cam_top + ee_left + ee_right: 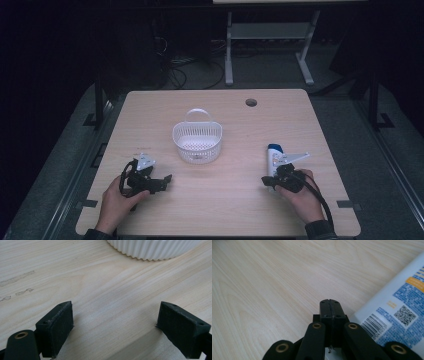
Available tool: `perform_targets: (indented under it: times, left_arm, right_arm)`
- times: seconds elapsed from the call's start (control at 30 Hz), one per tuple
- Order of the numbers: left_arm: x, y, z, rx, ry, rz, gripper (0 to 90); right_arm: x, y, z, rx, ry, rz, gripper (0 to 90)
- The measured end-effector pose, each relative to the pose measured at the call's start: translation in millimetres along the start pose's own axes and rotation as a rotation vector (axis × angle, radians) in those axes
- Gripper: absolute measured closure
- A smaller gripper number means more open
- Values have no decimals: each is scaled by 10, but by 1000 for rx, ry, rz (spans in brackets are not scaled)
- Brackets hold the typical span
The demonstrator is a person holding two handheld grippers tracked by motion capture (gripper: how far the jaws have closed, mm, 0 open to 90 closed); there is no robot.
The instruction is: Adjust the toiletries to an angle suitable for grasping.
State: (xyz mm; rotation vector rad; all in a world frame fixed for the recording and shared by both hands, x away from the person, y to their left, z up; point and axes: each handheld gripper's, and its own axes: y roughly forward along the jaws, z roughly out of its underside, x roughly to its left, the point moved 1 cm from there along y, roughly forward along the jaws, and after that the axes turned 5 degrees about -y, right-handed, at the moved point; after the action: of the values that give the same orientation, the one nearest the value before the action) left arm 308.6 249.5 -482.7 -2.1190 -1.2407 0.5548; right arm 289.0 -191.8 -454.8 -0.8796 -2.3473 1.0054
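left gripper point(162, 181): fingers spread wide, nothing in them, low over the counter point(230, 210) near the white basket point(197, 142) | right gripper point(266, 181): fingers pinched together, empty | bottle point(273, 157): lying flat on the counter, just beside the right fingers, well right of the basket

I see a pale wood-grain counter point(100, 290), matt and smooth with faint scuffs. The white ribbed plastic basket point(197, 141) looks slightly glossy. My right hand-held gripper point(330, 305) has matt black, grainy plastic jaws with brass-coloured rivets. The white-and-blue plastic bottle point(397, 312) carries a smooth printed label.
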Motion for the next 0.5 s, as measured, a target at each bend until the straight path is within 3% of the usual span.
perform_targets:
  times: [0.5]
  left_arm:
    - [-3,2,0,-3,-5,0,126]
  right_arm:
    - [-108,-209,215,3,38,31,900]
